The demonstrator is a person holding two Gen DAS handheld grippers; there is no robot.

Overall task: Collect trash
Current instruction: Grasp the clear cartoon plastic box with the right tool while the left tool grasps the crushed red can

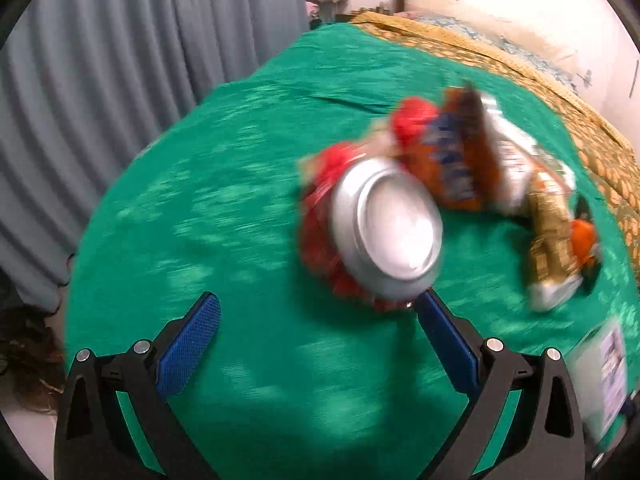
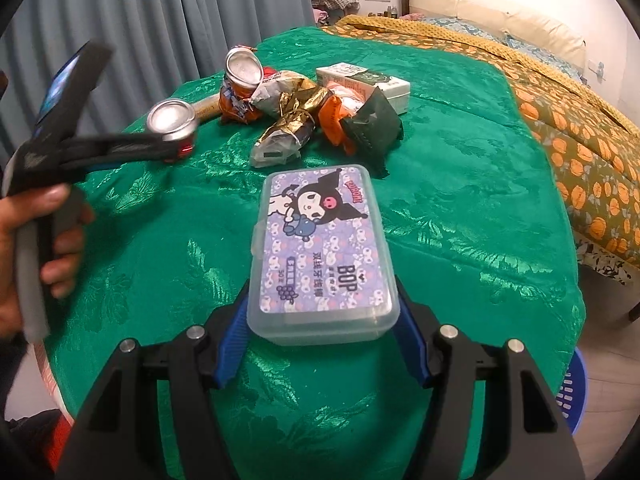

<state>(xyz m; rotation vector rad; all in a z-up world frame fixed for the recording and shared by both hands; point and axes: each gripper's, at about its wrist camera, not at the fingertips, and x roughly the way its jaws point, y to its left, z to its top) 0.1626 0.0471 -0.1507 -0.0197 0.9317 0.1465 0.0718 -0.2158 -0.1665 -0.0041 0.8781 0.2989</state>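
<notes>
The right claw [image 2: 322, 316] is clamped on a closed plastic box [image 2: 320, 252], contents hidden. The left claw [image 1: 320, 312] stands apart, a red can [image 1: 376, 232] touching its right finger.

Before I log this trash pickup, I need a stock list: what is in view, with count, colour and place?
Red can: one, red with silver end, on the cloth left of the pile.
Crushed can: one, orange and blue, at the pile's left end.
Wrappers: several, gold, silver, orange and dark green, heaped mid-table.
Carton: one, white and green, behind the pile.
Plastic box: one, clear with purple cartoon label, nearest the camera.
Tablecloth: one, green.
Basket: one, blue, on the floor, right.
Bed: one, orange-patterned cover, right.
Left gripper: open, one finger against the red can.
Right gripper: shut on the plastic box.
</notes>
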